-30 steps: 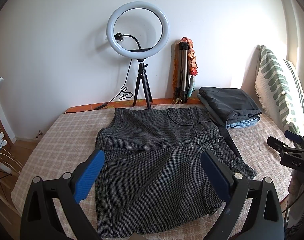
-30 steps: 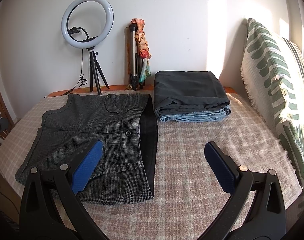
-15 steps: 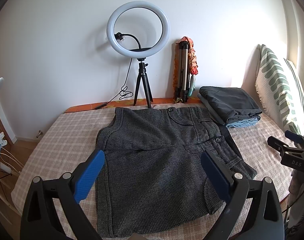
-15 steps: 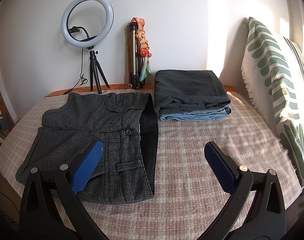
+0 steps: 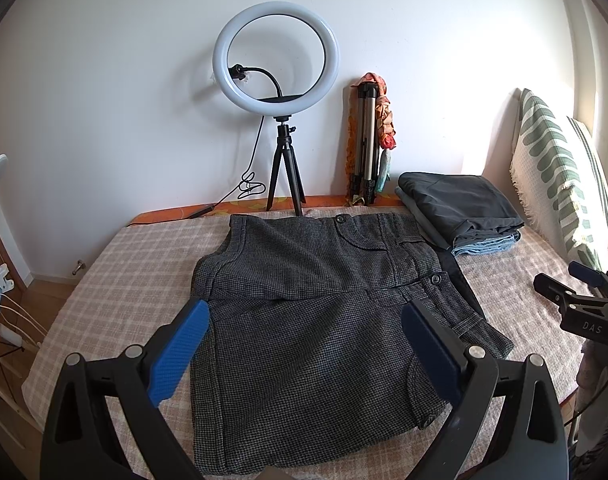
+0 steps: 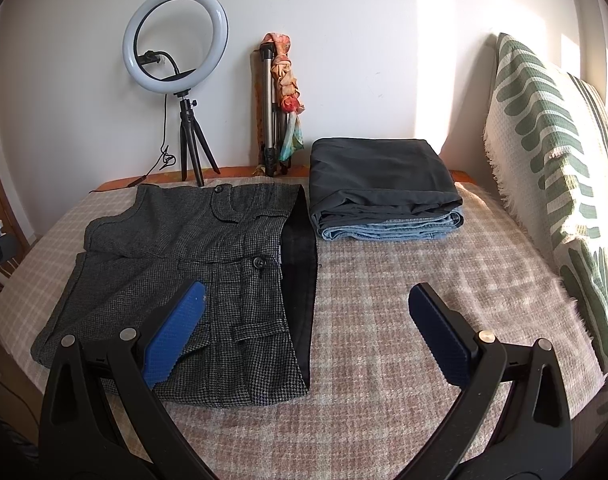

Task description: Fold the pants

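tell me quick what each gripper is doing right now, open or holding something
Left gripper: open, holding nothing, above the grey pants.
Right gripper: open, holding nothing, above the checked bed cover.

Ahead of your left claw (image 5: 304, 344), black with blue pads (image 5: 178, 354): grey houndstooth pants (image 5: 304, 320) on a pink-and-cream checked bed (image 5: 124, 272). Beyond your right claw (image 6: 305, 332): charcoal over light-blue folded clothes (image 6: 383, 188); to its right, a green-on-cream patterned cushion (image 6: 543, 152).
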`<action>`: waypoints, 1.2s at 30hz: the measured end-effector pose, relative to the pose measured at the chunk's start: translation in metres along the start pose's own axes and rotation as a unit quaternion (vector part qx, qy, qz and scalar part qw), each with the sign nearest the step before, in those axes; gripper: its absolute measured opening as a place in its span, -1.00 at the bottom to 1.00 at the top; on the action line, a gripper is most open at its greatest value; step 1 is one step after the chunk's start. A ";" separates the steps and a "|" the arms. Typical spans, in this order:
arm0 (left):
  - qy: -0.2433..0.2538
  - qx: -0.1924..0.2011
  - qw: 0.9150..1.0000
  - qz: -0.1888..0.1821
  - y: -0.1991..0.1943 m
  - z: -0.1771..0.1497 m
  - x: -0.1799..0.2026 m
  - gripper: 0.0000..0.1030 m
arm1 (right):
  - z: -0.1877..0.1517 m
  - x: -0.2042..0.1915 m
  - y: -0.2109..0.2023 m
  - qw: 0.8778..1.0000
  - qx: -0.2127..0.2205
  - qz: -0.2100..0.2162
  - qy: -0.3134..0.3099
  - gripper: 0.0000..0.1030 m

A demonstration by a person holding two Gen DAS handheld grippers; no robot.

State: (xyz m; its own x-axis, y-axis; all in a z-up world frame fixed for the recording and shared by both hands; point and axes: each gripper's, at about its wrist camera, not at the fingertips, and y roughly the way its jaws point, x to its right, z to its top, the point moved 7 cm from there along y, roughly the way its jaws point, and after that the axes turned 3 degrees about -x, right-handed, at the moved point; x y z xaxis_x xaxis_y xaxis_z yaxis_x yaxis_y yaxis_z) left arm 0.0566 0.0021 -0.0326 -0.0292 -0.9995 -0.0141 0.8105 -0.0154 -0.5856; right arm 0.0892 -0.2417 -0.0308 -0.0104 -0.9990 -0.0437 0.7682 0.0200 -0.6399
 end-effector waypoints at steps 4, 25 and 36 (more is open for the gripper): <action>0.001 0.000 1.000 0.001 0.000 -0.001 0.000 0.91 | -0.001 -0.001 0.001 1.000 -0.002 0.000 -0.001 1.00; -0.007 -0.033 0.999 -0.010 0.022 -0.013 -0.021 0.91 | 0.007 0.003 0.011 1.000 -0.013 0.024 0.001 1.00; -0.054 -0.056 0.997 -0.013 0.049 -0.001 -0.052 0.89 | 0.026 0.015 0.032 0.999 -0.013 0.037 0.010 1.00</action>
State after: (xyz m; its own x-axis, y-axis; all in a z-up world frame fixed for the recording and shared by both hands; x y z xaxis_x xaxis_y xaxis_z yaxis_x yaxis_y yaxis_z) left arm 0.0971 0.0535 -0.0611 0.0184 -0.9961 0.0860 0.7392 -0.0443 -0.6720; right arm 0.1307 -0.2574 -0.0319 0.0320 -0.9938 -0.1069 0.7505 0.0945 -0.6540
